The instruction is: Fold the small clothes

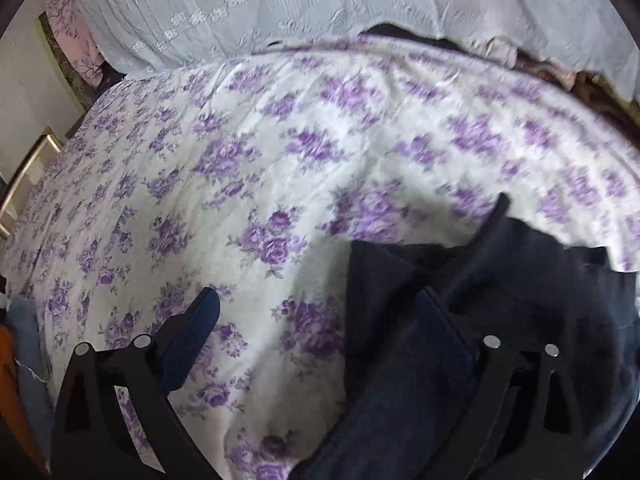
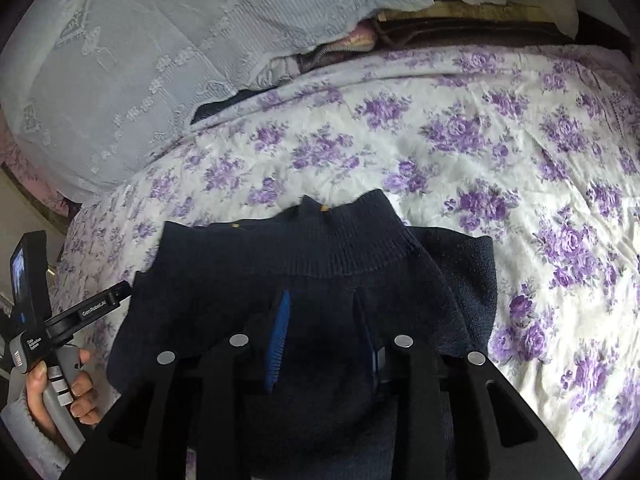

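A dark navy knit sweater (image 2: 352, 256) lies bunched on the purple-flowered bedsheet (image 2: 500, 152), its ribbed band turned away from me. My right gripper (image 2: 324, 336) is shut on a thick fold of it; knit fills the gap between the blue pads (image 2: 280, 332) and drapes over both fingers. In the left wrist view the sweater (image 1: 520, 280) fills the lower right. My left gripper (image 1: 320, 312) stands wide open, with one finger (image 1: 204, 316) over bare sheet and the other resting against the sweater's edge. Nothing is pinched between them.
A white lace cover (image 1: 240, 12) drapes over a pile at the bed's far side. Orange and blue cloth (image 1: 16, 364) sits at the left edge. A hand (image 2: 80, 392) holds the left gripper's handle beside the sweater. A metal handle (image 1: 28, 176) shows past the bed's left edge.
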### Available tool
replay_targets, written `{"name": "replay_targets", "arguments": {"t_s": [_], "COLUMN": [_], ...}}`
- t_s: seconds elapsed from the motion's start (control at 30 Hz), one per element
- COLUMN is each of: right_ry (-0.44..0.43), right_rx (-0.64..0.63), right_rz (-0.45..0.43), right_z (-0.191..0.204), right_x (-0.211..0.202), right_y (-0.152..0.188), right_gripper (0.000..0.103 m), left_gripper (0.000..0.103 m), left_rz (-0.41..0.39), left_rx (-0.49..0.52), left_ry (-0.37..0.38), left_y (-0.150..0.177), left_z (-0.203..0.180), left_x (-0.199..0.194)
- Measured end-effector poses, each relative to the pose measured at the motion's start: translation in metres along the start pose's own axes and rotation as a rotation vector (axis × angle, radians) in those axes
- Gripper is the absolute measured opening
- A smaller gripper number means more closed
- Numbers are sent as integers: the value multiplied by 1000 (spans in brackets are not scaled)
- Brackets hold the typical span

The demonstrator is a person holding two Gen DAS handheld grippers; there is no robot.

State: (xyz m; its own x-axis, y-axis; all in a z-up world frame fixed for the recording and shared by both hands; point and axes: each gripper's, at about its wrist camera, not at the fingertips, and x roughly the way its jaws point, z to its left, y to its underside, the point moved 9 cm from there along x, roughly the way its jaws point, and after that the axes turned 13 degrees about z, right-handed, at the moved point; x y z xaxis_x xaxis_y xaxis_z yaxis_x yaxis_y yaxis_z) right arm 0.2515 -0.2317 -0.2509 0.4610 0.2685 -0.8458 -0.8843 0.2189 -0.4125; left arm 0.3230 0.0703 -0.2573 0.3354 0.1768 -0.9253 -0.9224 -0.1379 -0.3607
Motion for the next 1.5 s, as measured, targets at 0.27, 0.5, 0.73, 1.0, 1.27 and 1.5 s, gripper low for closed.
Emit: {"name": "replay_targets", "arguments": {"t_s": [0.27,0.5,0.73,1.0,1.27,1.5], "right_ry": [-28,-28,-6,-31,-33,-44], "right_rx": [-89,-78,-21,109,192,254], "right_rz": [143,43,101,14,-3,99], "right_z": [32,25,-3,-35,-71,-88], "right_x": [32,2,24,-14,-33,-3], "right_y": [64,42,34,34,49,77], "right_gripper": [37,36,37,39,43,45], "left_gripper": [99,95,99,97,97,99], "left_rz": [48,-21,11,-71,-30,-43], "left_rx": [52,70,109,142,333,361], "left_ry": [-144,-122,-170,0,9,-57], "left_y": [-10,-11,-3,9,59,68], "left_z": [-20,-19,-23,-44,-118,-120], "left_x": [37,21,41,-26,-22,-14]}}
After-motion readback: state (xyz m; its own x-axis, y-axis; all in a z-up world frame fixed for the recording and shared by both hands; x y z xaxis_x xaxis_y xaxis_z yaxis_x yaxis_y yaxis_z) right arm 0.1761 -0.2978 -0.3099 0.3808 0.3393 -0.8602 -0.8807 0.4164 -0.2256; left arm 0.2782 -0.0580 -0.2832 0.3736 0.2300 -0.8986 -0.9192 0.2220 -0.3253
